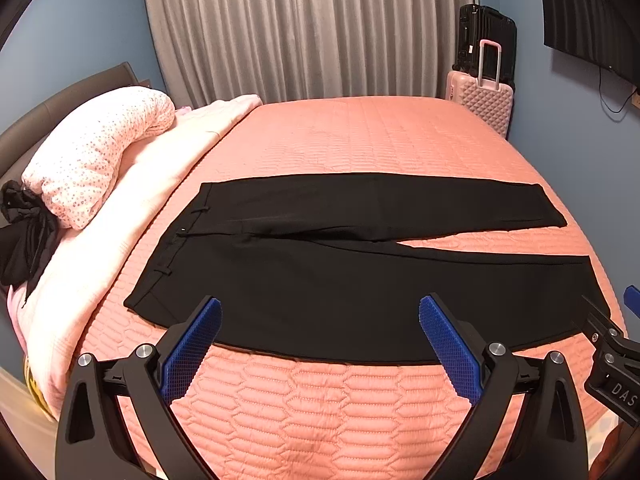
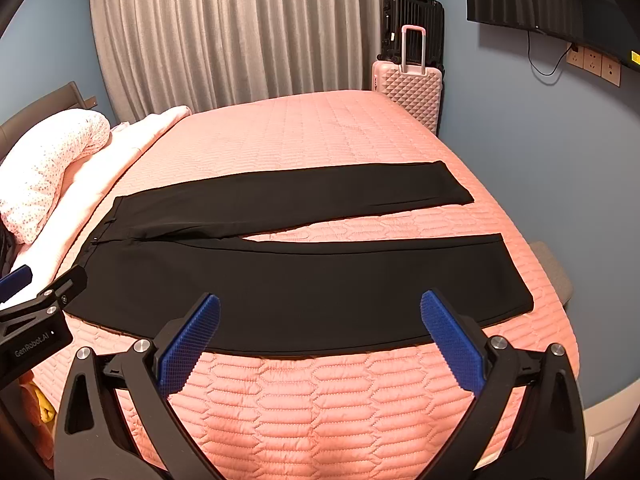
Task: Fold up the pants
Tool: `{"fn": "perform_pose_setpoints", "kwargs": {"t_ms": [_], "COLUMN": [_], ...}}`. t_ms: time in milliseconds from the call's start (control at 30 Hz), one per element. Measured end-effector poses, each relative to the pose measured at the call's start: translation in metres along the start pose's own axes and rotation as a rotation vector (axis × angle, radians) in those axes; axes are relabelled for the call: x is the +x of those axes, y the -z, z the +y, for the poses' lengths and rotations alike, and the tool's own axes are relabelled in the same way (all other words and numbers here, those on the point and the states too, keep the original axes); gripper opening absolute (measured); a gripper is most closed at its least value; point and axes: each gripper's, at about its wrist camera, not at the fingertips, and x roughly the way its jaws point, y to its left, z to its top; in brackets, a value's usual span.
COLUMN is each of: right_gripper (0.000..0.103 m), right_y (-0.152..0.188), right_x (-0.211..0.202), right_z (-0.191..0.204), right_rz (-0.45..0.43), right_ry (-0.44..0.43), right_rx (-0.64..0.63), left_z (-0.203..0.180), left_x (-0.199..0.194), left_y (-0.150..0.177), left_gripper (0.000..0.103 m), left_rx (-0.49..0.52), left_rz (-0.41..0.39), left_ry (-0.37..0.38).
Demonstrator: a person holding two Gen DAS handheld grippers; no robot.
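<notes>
Black pants (image 1: pixel 340 280) lie flat and unfolded on a pink quilted bed (image 1: pixel 360 140), waistband to the left, both legs running right with a gap between them. They also show in the right wrist view (image 2: pixel 300 280). My left gripper (image 1: pixel 320 308) is open and empty, held above the near edge of the near leg. My right gripper (image 2: pixel 320 304) is open and empty, above the same near edge further right. Each gripper shows at the edge of the other's view: the right one (image 1: pixel 612 340), the left one (image 2: pixel 36 312).
A spotted pink pillow (image 1: pixel 100 152) and pale blanket (image 1: pixel 120 220) lie at the left with a black garment (image 1: pixel 24 240). A pink suitcase (image 1: pixel 480 100) and a black one (image 1: pixel 486 40) stand behind the bed. Grey curtains (image 1: pixel 312 28) hang behind.
</notes>
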Motion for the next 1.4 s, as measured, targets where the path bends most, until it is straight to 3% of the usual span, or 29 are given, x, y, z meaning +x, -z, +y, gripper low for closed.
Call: {"fn": "perform_pose_setpoints", "kwargs": {"t_ms": [267, 400, 533, 700, 800, 900, 1133, 1233, 1400], "right_gripper": [0.098, 0.098, 0.098, 0.098, 0.098, 0.098, 0.098, 0.098, 0.094], "right_y": [-0.003, -0.02, -0.062, -0.124, -0.158, -0.181, -0.199, -0.191, -0.185], "right_x": [0.009, 0.035, 0.097, 0.218, 0.305, 0.365, 0.454, 0.47, 0.469], "right_z": [-0.006, -0.04, -0.115, -0.197, -0.241, -0.272, -0.304, -0.302, -0.303], "right_rz": [0.0, -0.025, -0.026, 0.084, 0.163, 0.196, 0.289, 0.309, 0.263], "right_ry": [-0.011, -0.04, -0.024, 0.007, 0.019, 0.016, -0.08, -0.134, -0.131], "right_rx": [-0.011, -0.026, -0.024, -0.031, -0.037, -0.043, -0.091, -0.099, -0.058], "left_z": [0.001, 0.012, 0.015, 0.016, 0.011, 0.004, 0.021, 0.05, 0.121], "left_x": [0.004, 0.019, 0.051, 0.103, 0.133, 0.165, 0.249, 0.279, 0.331], "left_y": [0.003, 0.001, -0.012, -0.034, -0.046, -0.059, -0.085, -0.097, -0.119], "left_gripper": [0.098, 0.098, 0.098, 0.098, 0.098, 0.098, 0.098, 0.098, 0.098], "left_rx": [0.015, -0.006, 0.0, -0.042, -0.055, -0.047, -0.079, -0.102, -0.112], "left_rz": [-0.029, -0.036, 0.023, 0.091, 0.081, 0.075, 0.121, 0.124, 0.178], "left_ry": [0.001, -0.022, -0.045, -0.078, -0.083, -0.089, -0.064, -0.107, -0.162]}}
